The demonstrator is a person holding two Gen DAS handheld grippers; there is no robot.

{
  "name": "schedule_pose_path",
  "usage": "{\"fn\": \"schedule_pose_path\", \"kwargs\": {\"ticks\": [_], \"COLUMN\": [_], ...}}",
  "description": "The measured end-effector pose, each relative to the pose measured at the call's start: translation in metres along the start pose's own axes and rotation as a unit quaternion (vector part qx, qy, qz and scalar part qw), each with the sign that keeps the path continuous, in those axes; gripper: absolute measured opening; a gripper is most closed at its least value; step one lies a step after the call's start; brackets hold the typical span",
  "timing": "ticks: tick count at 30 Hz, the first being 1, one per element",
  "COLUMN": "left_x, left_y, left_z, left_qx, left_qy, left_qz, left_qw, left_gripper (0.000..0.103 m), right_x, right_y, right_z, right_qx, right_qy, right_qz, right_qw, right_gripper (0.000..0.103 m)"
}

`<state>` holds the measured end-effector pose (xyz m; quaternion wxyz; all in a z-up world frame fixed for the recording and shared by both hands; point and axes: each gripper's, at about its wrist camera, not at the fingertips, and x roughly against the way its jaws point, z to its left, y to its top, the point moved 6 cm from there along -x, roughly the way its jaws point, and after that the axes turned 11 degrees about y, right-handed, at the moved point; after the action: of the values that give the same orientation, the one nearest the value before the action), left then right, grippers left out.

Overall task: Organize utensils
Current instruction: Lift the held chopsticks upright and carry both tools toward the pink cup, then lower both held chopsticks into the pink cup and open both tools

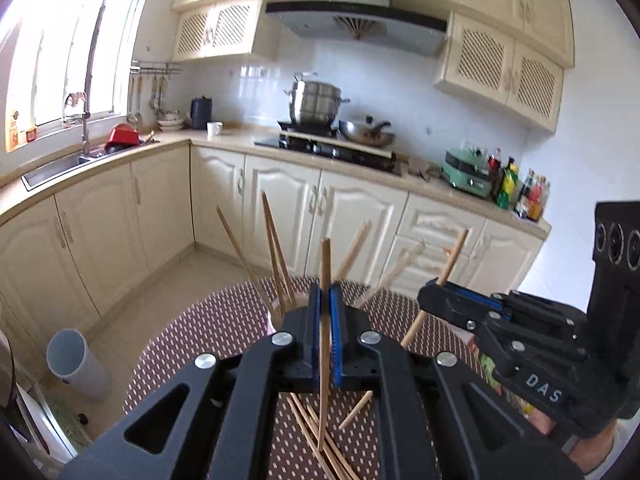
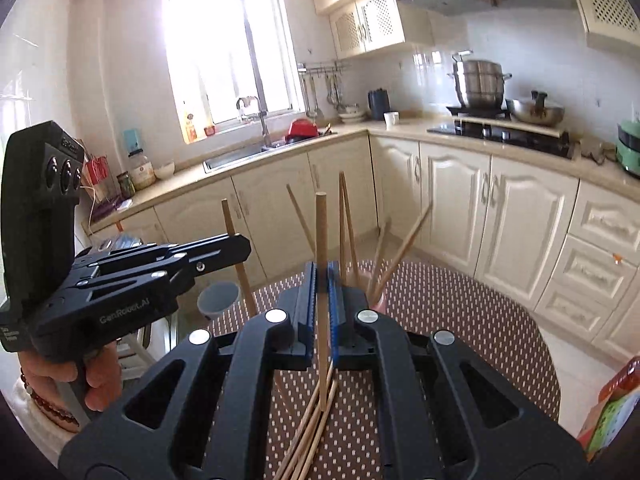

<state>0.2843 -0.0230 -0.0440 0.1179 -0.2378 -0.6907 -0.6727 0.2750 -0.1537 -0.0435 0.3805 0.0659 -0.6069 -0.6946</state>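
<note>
Both tools are clenched, and each one grips a single chopstick. Left tool (image 1: 325, 300) pinches a wooden chopstick (image 1: 325, 280) between its blue pads. That stick stands almost straight up and down. Its top end pokes up above the pads, and its bottom end hangs just over the worktop (image 1: 208, 328), which has a brown cloth with white dots.

Right tool (image 2: 322, 280) grips another chopstick (image 2: 321, 240) the same way. This one stands upright too, with its round top end high above the pads and its lower end down near the loose sticks. Seen from the left side, the right tool (image 1: 436, 292) holds its stick (image 1: 452, 258) on a slant, with the top leaning away to the right.

A bunch of loose chopsticks (image 2: 308, 436) lies flat on the worktop under both tools, near its close edge. Their long sides run from the close edge toward the middle.

More chopsticks (image 2: 344, 224) stand in a pink cup (image 2: 378, 304) farther back on the worktop, toward its far edge. They fan out, with their tops pointing up and leaning different ways.

A hand (image 2: 92, 380) with a red bead bracelet holds the left tool.
</note>
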Motion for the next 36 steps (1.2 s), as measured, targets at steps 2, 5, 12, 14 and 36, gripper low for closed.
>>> {"fn": "schedule_pose_path", "kwargs": {"ticks": [2, 5, 12, 14, 36], "left_x": [0.001, 0.004, 0.008, 0.005, -0.056], "left_y": [0.012, 0.033, 0.078, 0.085, 0.013], "left_z": [0.004, 0.009, 0.015, 0.014, 0.011], "left_qx": [0.007, 0.017, 0.053, 0.058, 0.035], "left_qy": [0.003, 0.011, 0.029, 0.036, 0.047], "left_qz": [-0.011, -0.035, -0.106, -0.125, -0.096], "left_qw": [0.9999, 0.9992, 0.9925, 0.9898, 0.9936], "left_gripper": [0.005, 0.005, 0.005, 0.005, 0.005], "right_x": [-0.001, -0.004, -0.007, -0.009, -0.043], "right_y": [0.009, 0.027, 0.064, 0.071, 0.007], "right_z": [0.001, 0.003, 0.001, -0.001, -0.021], "right_qx": [0.010, 0.021, 0.033, 0.040, 0.048], "right_qy": [-0.004, -0.009, -0.024, -0.035, -0.071], "right_qz": [-0.006, -0.023, -0.075, -0.089, -0.073], "right_qw": [1.000, 0.999, 0.996, 0.995, 0.994], "right_gripper": [0.006, 0.006, 0.006, 0.006, 0.006]}}
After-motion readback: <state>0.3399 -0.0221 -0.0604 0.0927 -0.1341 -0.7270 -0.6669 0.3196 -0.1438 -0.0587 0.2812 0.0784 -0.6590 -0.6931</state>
